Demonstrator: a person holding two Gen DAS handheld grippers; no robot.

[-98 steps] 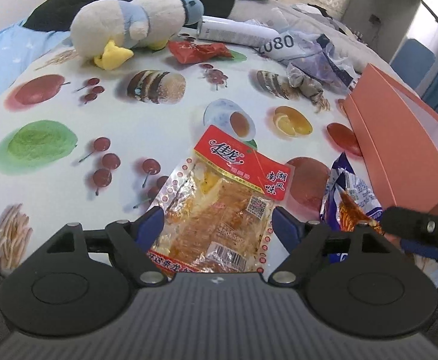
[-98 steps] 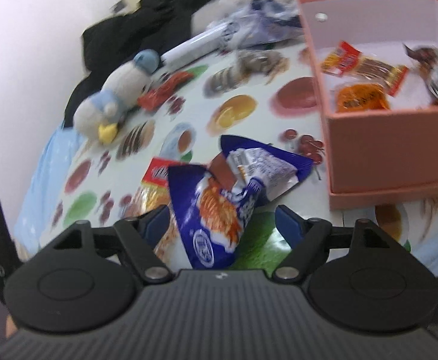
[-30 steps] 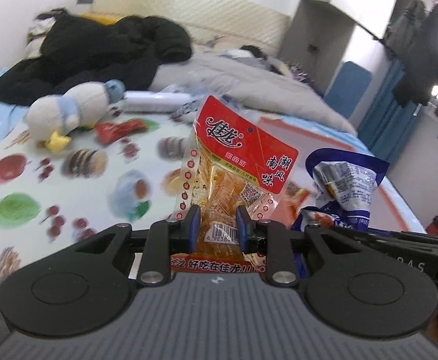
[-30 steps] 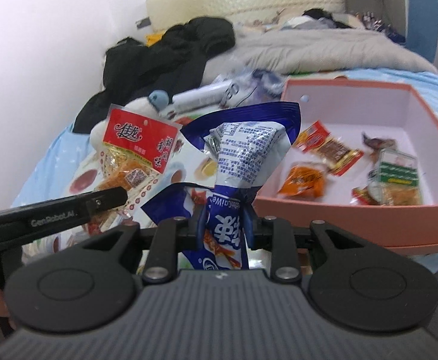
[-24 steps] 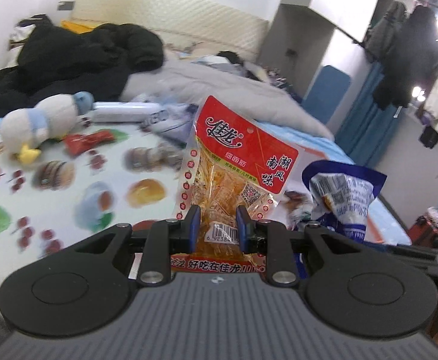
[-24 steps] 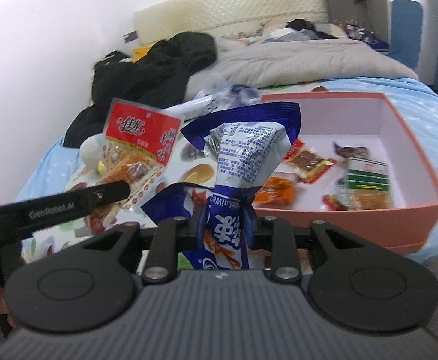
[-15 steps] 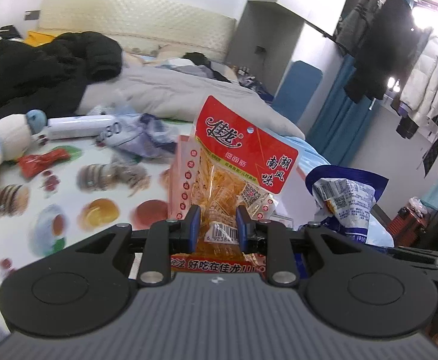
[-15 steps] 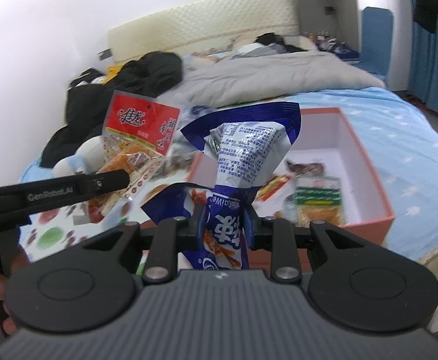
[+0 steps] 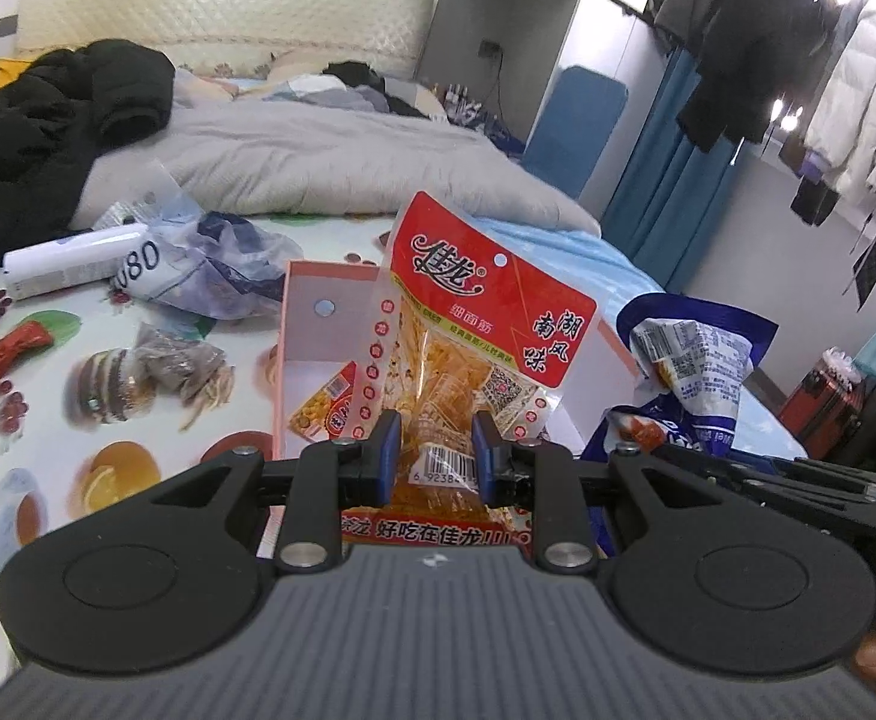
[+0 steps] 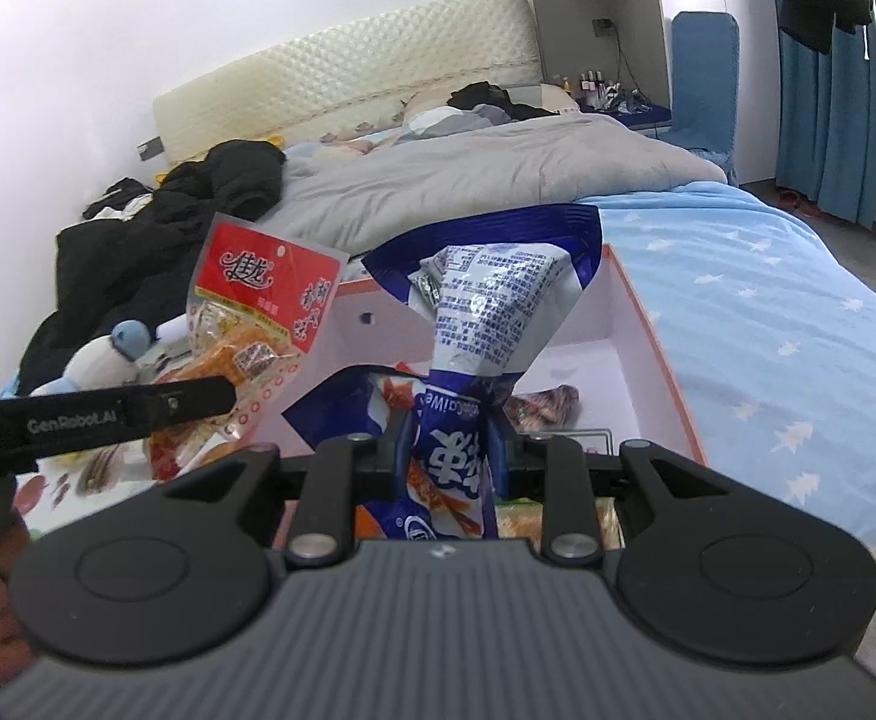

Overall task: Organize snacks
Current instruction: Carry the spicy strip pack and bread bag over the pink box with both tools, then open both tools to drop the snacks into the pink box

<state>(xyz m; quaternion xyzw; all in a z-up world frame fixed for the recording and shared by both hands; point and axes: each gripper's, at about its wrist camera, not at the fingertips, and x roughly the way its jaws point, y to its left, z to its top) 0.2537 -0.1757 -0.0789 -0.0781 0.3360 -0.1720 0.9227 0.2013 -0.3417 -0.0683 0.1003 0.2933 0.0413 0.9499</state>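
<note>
Left wrist: pink box (image 9: 294, 324) now nearer.

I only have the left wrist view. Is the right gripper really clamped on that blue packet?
Observer: Yes. The right gripper has both pads pinched on the blue packet, at its neck.
Operator: Where is the box from there?
Observer: The pink box lies open straight ahead of that gripper.
Operator: Anything in its right end?
Observer: One brown-wrapped snack; the floor beyond it looks bare.
</note>
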